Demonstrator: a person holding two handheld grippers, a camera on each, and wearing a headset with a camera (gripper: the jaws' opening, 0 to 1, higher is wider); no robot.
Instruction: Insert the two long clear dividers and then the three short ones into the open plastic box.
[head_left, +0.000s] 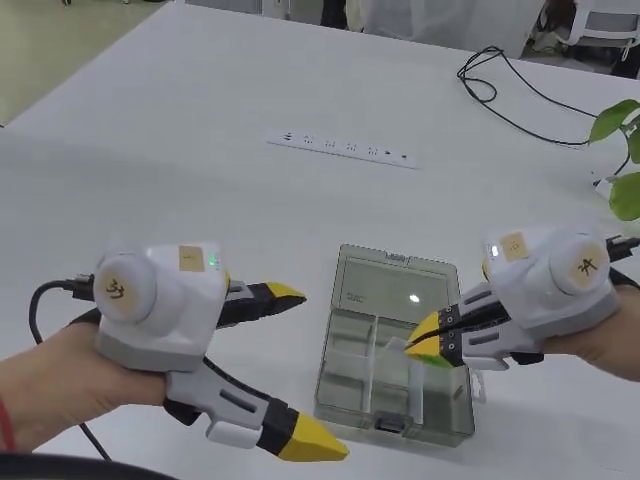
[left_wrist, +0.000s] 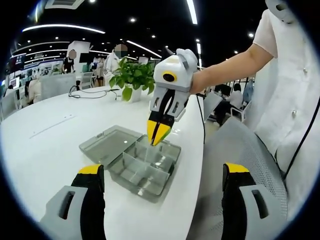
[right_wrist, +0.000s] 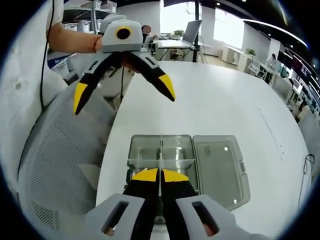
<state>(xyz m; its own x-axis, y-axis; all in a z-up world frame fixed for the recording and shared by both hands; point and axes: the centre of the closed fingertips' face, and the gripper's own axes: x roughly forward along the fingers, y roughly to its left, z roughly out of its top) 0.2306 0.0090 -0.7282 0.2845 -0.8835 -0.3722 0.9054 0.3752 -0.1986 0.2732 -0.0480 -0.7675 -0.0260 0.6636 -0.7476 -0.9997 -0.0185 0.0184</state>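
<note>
The clear plastic box (head_left: 345, 385) lies open on the white table, lid (head_left: 395, 285) flat on its far side. Clear dividers stand inside it and split it into compartments. My right gripper (head_left: 422, 338) hangs over the box's right half, shut on a thin clear divider (right_wrist: 161, 146), seen edge-on just above the box (right_wrist: 145, 152). My left gripper (head_left: 300, 368) is held open to the left of the box with nothing between its jaws. In the left gripper view the right gripper (left_wrist: 158, 136) points down into the box (left_wrist: 145, 167).
A white power strip (head_left: 345, 148) lies farther back on the table. A black cable (head_left: 510, 100) and a green plant (head_left: 625, 150) are at the back right. A grey mesh chair (right_wrist: 55, 165) stands at the table's near edge.
</note>
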